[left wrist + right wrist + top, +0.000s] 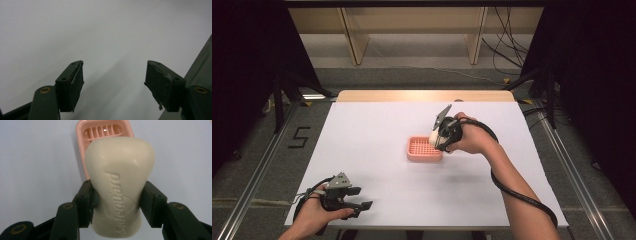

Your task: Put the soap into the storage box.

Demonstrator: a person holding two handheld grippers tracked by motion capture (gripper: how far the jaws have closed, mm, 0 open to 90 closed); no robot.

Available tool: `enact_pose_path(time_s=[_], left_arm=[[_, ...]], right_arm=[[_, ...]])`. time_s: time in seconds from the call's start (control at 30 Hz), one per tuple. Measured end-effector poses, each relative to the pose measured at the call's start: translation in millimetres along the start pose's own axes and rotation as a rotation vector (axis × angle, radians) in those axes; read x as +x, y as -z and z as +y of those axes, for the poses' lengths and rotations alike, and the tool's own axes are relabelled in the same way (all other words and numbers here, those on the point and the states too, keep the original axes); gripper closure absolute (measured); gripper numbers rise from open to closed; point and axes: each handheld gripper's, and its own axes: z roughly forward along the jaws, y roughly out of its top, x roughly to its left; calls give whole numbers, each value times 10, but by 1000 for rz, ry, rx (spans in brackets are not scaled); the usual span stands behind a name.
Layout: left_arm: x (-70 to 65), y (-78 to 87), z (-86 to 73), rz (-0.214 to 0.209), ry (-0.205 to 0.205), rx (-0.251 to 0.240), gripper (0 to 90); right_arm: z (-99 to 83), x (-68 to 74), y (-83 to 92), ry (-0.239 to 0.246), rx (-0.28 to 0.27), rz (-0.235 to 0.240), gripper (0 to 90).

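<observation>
Gripping soap bar (pixel 119 192) above pink dish (pixel 424 149)

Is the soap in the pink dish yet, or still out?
Out. The soap bar sits clamped in the right gripper, held above the pink dish, whose slatted bottom shows empty.

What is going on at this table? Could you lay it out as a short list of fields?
Held item: bar of soap, cream, with embossed lettering
Holder: right gripper, jaws clamped on the bar's sides
Below the bar: pink soap dish, slatted, nothing in it
Other tool: left gripper, jaws apart, nothing between them
Surface: white table
Likely next: lowering the bar into the dish
</observation>
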Motion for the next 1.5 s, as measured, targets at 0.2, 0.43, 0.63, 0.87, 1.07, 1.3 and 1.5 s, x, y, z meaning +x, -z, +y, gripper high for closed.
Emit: enact_pose_path(time_s=[0.2,0.43,0.63,0.87,1.07,1.3,1.5], left_arm=[[1,0,0,0,0,0,304],[-1,-2,1,-1,-1,-1,304],[0,-1,2,-1,0,-2,304],[0,-1,2,-2,0,-2,304],[-1,-2,2,-2,0,-2,304],[2,2,2,-1,1,-4,304],[3,6,5,-1,1,0,304]], right_arm=[[25,-17,-12,3,9,7,506],[56,-42,-29,25,1,5,506],[88,-49,-31,17,9,4,506],[125,-62,-36,15,9,-3,506],[162,-75,-55,23,13,15,506],[185,-70,-71,0,30,13,506],[213,-102,-85,49,10,19,506]])
